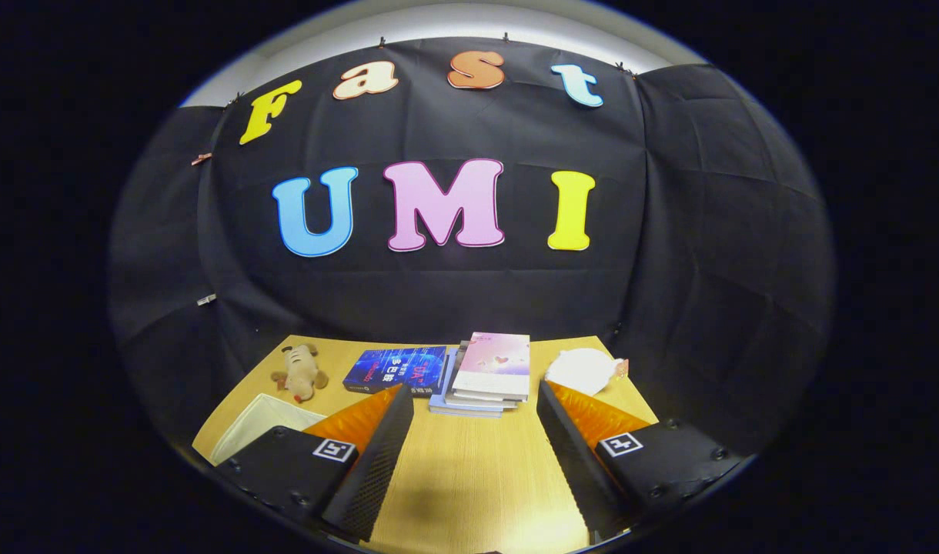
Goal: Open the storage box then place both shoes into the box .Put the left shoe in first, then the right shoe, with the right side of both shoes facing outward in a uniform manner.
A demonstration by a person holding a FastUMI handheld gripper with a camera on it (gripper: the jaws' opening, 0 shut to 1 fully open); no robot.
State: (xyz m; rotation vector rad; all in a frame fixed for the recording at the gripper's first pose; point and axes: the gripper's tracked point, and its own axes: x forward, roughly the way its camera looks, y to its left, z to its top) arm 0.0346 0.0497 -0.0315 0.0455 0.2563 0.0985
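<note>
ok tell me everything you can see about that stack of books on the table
The stack of books lies flat on the wooden table, beyond the open fingers and roughly midway between them. It holds several thin paperbacks, loosely squared, with pale page edges facing the gripper. The top cover is glossy pink with small heart shapes. A separate dark blue book lies at its left edge. Nothing grips it.

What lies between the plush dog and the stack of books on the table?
In the gripper view, a blue book lies flat between the plush dog and the stack of books.
</note>
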